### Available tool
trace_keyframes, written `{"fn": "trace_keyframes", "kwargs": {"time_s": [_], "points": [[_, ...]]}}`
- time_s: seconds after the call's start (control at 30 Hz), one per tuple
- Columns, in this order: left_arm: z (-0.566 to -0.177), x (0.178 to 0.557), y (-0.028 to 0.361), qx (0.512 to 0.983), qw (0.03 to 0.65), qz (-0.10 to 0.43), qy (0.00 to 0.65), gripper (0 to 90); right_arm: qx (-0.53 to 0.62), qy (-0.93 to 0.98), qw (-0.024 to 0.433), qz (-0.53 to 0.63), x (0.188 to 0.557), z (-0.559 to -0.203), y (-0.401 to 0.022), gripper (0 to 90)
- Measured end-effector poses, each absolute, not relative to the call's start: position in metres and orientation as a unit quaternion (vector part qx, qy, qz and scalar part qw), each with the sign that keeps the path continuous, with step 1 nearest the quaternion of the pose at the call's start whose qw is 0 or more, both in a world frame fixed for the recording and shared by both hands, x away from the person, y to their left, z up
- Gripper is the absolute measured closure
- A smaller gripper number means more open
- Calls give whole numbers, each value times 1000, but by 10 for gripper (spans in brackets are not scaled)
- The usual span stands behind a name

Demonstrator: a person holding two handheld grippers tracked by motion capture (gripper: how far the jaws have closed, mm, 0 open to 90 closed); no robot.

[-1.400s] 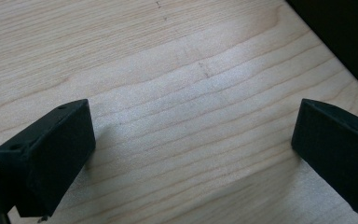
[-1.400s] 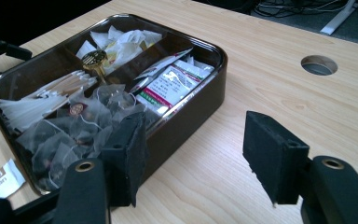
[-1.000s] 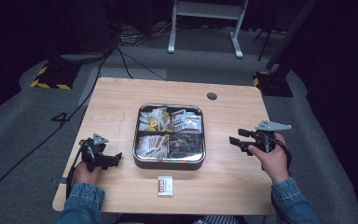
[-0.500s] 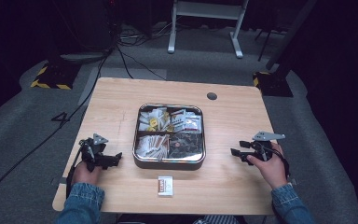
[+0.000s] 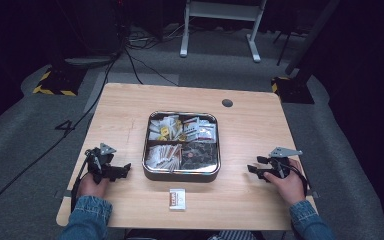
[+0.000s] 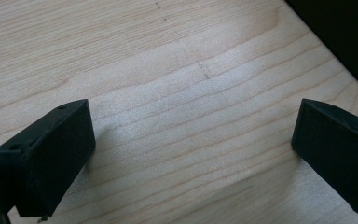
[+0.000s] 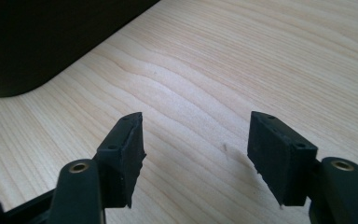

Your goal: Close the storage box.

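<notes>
High view: right hand-held gripper (image 5: pixel 258 170) dropped onto pale wooden tabletop (image 5: pixel 130 115), jaws apart, empty; left hand-held gripper (image 5: pixel 121 170) too; probably idle.

The bench (image 5: pixel 130 115) is seen as pale wood with fine darker grain lines. A silver tin (image 5: pixel 181 173) is shown holding packets in white, yellow, brown and dark speckled tones. A small white card (image 5: pixel 177 198) is marked with brown-red. Both sleeves (image 5: pixel 87 220) are rendered in blue denim. The left gripper (image 5: pixel 124 168) and right gripper (image 5: pixel 254 165) are coloured black; the floor (image 5: pixel 25 130) is grey, with yellow-black striped blocks (image 5: pixel 55 86).
</notes>
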State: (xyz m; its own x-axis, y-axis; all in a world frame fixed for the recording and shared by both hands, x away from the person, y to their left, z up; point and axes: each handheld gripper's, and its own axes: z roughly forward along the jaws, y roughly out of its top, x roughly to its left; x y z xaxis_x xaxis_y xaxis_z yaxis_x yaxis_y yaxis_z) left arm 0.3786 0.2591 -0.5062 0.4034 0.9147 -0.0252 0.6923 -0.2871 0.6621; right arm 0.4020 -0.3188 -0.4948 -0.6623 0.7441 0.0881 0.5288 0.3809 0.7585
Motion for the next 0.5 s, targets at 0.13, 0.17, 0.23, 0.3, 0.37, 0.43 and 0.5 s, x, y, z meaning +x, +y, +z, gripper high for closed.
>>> {"fn": "trace_keyframes", "kwargs": {"time_s": [0.13, 0.17, 0.23, 0.3, 0.37, 0.43, 0.5], "points": [[-506, 379, 259, 781, 303, 183, 514, 0, 382, 822, 144, 396, 401, -498, -317, 361], [-506, 379, 259, 781, 303, 183, 514, 0, 382, 822, 144, 397, 400, -499, -316, 352], [-506, 379, 259, 781, 303, 183, 514, 0, 379, 824, 147, 395, 400, -500, -314, 341], [-506, 379, 259, 781, 303, 183, 514, 0, 378, 825, 148, 393, 400, -502, -313, 327], [-506, 379, 259, 781, 304, 183, 514, 0, 377, 827, 152, 388, 400, -503, -312, 294], [-506, 379, 259, 781, 303, 183, 514, 0, 374, 829, 154, 386, 400, -504, -312, 273], [-506, 379, 259, 781, 303, 183, 514, 0, 370, 834, 158, 378, 401, -504, -311, 212]]}}
